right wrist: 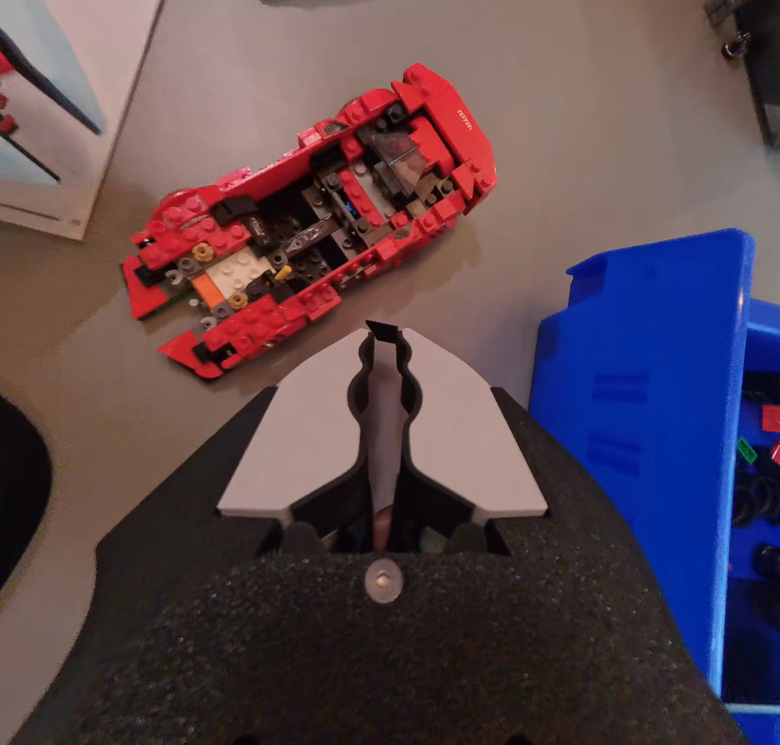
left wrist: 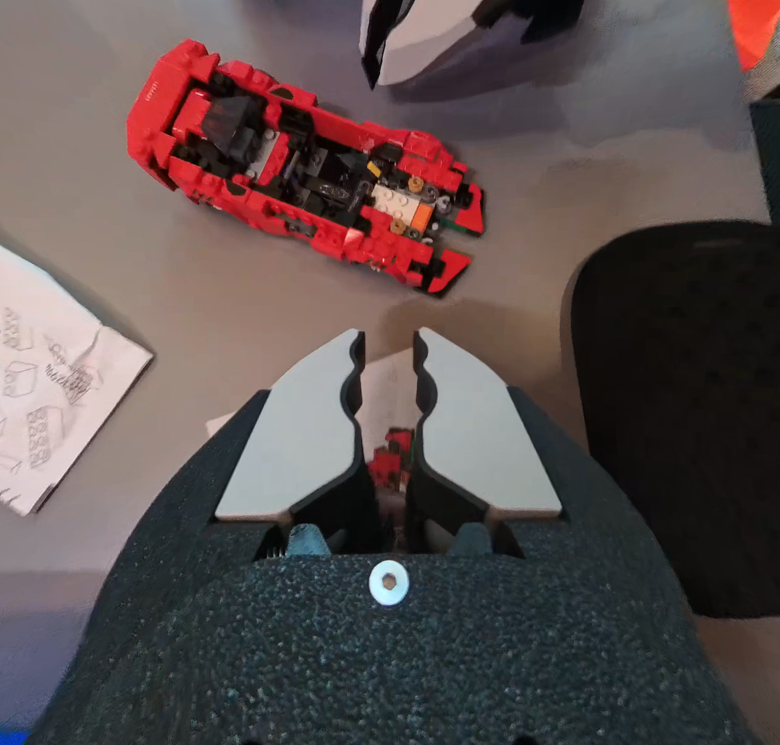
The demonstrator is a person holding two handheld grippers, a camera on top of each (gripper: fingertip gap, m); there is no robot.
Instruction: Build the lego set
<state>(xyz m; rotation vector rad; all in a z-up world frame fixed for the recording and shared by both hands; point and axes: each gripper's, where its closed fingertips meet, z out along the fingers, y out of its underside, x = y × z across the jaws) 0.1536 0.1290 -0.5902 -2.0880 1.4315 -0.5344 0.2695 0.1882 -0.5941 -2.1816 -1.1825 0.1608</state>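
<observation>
A half-built red lego car (left wrist: 236, 201) lies on the grey table (left wrist: 253, 344), its black inside open from above. It also shows in the right wrist view (right wrist: 439, 104). My left gripper (left wrist: 388, 336) hovers just short of the car's front end, jaws a little apart and empty. My right gripper (right wrist: 385, 332) is shut on a small black piece (right wrist: 385, 330) at its fingertips, close to the car's near side. The right gripper also shows in the left wrist view (left wrist: 443, 36) beyond the car.
A blue parts bin (right wrist: 641, 387) with loose pieces stands to the right. A white instruction sheet (left wrist: 55, 387) lies to the left and a booklet (right wrist: 63, 91) at the far left. A black rounded object (left wrist: 683, 408) sits at the right. The gap from one gripper's tips to the other's is roughly 12 centimetres.
</observation>
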